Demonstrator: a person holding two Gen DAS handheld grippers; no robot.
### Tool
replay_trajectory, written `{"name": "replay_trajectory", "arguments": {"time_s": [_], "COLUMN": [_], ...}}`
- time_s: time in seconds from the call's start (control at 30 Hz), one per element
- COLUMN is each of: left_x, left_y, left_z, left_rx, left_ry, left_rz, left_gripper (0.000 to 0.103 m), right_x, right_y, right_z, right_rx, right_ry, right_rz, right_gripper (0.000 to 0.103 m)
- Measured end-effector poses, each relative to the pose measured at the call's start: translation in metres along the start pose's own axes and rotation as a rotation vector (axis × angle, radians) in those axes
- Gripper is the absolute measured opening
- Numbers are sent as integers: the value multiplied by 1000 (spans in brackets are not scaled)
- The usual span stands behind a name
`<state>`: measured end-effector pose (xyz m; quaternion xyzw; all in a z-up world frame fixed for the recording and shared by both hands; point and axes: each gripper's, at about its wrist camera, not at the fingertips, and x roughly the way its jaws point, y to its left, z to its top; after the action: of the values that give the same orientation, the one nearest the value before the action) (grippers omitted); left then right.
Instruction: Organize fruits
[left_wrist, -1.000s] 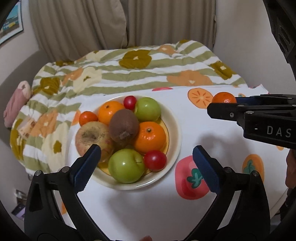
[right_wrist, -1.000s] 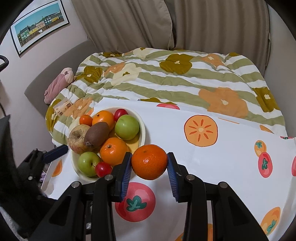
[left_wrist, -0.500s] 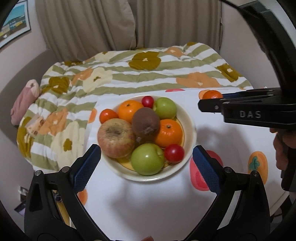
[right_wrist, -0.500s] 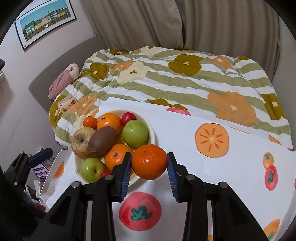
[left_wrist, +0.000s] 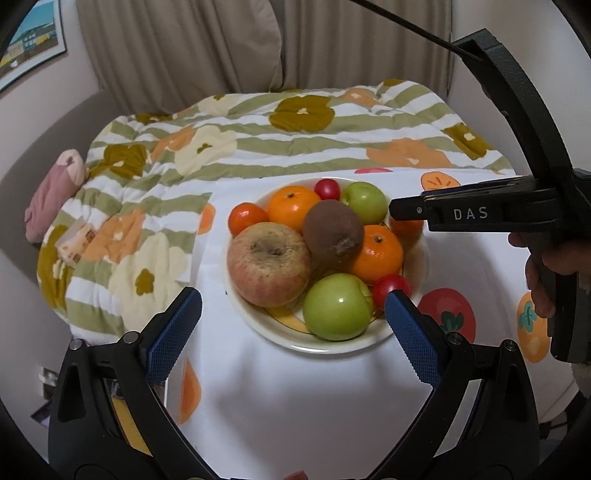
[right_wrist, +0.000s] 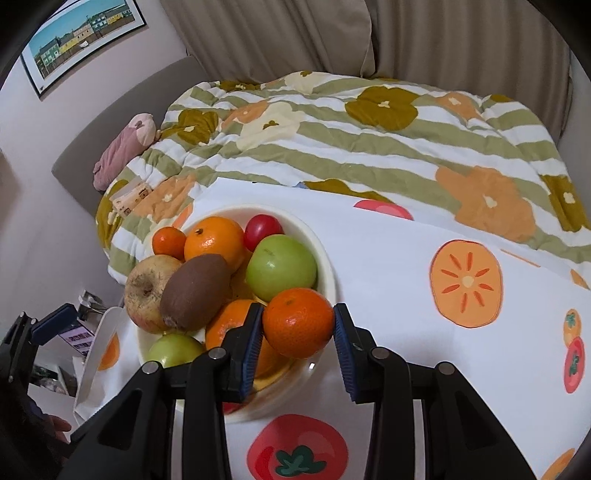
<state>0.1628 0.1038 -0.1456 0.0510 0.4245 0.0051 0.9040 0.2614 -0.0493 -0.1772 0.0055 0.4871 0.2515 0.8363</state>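
A cream bowl (left_wrist: 334, 345) (right_wrist: 328, 258) on the white fruit-print cloth holds a blotchy apple (left_wrist: 269, 264), a brown kiwi (left_wrist: 333, 232), green apples (left_wrist: 337, 306), oranges (left_wrist: 377, 253) and small red tomatoes (left_wrist: 390, 290). My right gripper (right_wrist: 298, 334) is shut on an orange (right_wrist: 298, 323) and holds it over the bowl's right rim; it shows from the side in the left wrist view (left_wrist: 406, 210). My left gripper (left_wrist: 293, 332) is open and empty, just in front of the bowl.
A striped floral quilt (right_wrist: 369, 140) covers the bed behind the table. A pink plush (right_wrist: 123, 147) lies at its left edge. Curtains hang behind. The cloth (right_wrist: 424, 295) is bare to the right of the bowl. Clutter lies below the table's left edge.
My right gripper has carried the orange left, from beside the bowl to over its right rim. The left gripper has moved closer to the bowl and stayed open.
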Motion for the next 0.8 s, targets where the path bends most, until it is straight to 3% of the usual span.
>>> {"name": "replay_trajectory", "arguments": {"time_s": [0.13,0.17,0.23,0.33,0.5,0.57,0.8], "left_x": [-2,-4,-7,-15,-35,-47,-88], "left_y": [1,1,0,-1,-6,-8,-15], "left_z": [0,0,1,3,11,15,24], "left_rx": [-2,-3,-10,-6,2,-8,-49], "left_ry": [0,0,0,-10,-37,-53,-96], "left_rz": [6,7,4,4,18,31,48], "left_gripper": [103,103,103,103,103,103,103], "right_x": [-5,-8,-14,-24,-53,-69,-130], "right_y": [1,2,4,5,5,4,2], "right_z": [1,1,0,-2,-6,-9,-24], "right_rx": [14,15,15,13,20,27,26], "right_ry": [-10,-15,-22,-41,-89,-111,-165], "right_rz": [0,-4,-14,-32,-57,-76,-168], "right_gripper": [71,75,75,87,90,103,103]}}
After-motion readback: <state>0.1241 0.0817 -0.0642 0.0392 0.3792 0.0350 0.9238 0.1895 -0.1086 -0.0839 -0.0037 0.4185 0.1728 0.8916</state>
